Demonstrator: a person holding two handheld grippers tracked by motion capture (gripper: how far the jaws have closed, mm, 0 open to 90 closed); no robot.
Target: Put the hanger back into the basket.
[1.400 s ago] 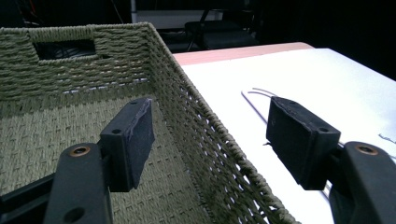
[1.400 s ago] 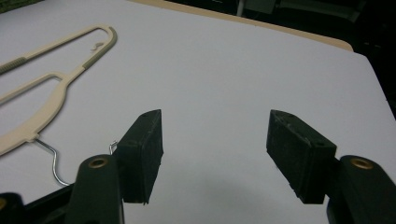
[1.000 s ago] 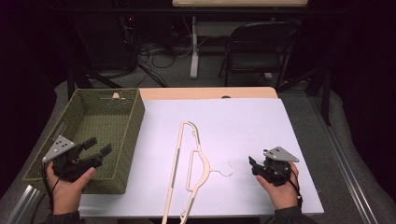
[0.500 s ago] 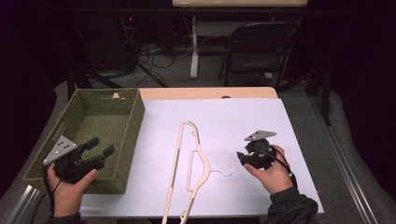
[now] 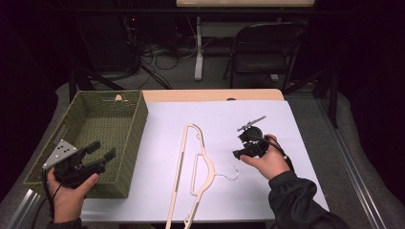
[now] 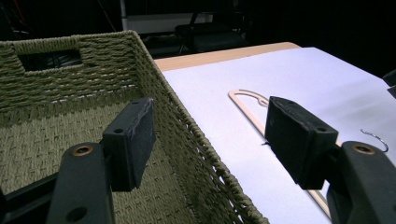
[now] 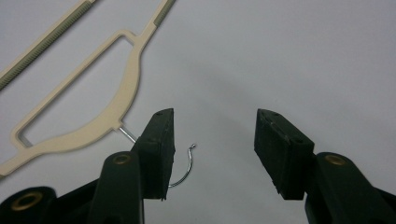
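A cream clothes hanger [image 5: 193, 167] lies flat on the white sheet, its thin metal hook [image 5: 232, 174] pointing right. My right gripper [image 5: 240, 141] is open just right of the hook, tipped down at the sheet. In the right gripper view the hook [image 7: 187, 165] curls beside the left jaw, with the hanger's body [image 7: 112, 107] farther left and nothing between the jaws of the right gripper [image 7: 215, 149]. My left gripper [image 5: 102, 150] is open over the near right corner of the green woven basket [image 5: 135, 143]. In the left gripper view the left gripper [image 6: 212, 140] straddles the basket's wall [image 6: 70, 79].
The white sheet [image 5: 224, 114] covers most of the wooden table [image 5: 215, 94]. Nothing shows on the basket's visible floor. A folding chair [image 5: 262, 47], cables and stand legs are on the floor behind the table. The table's right edge is past my right hand.
My right gripper has moved left and away from the front edge, toward the hanger's hook, and tilted downward. The left gripper has barely shifted. The hanger has not moved.
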